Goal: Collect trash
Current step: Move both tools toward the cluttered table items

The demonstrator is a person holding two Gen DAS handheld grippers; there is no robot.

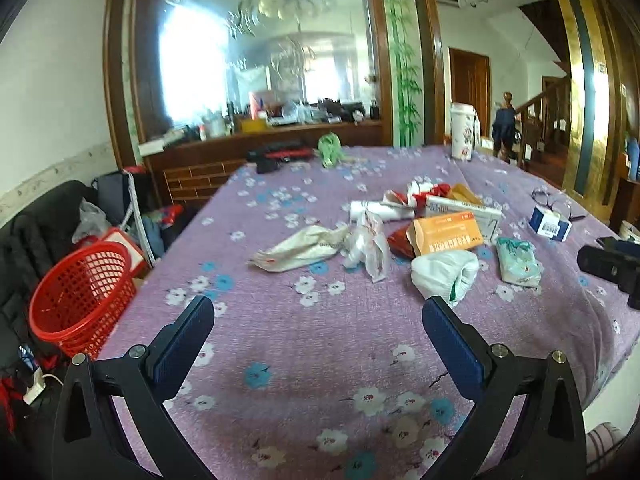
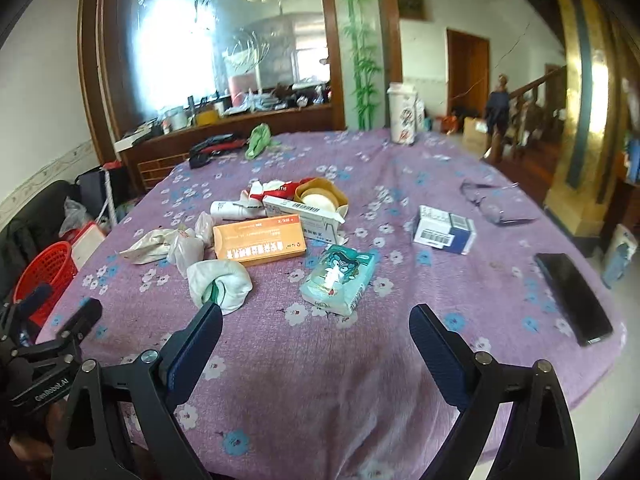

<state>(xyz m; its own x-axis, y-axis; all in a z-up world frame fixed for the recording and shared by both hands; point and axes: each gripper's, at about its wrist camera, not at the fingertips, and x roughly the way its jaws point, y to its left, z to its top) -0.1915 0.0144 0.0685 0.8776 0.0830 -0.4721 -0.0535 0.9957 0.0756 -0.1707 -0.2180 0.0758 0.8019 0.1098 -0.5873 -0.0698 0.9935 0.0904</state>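
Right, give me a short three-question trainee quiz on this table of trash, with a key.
1. True or false: the left tool is shut on the orange box.
2. Which lies nearest the right tool? A) the teal tissue pack B) the black phone C) the blue and white box
3. Fill in: the red basket stands off the table's ____ side, as the left wrist view shows it.

Key: 1 false, both tools are open and hold nothing. 2 A. 3 left.
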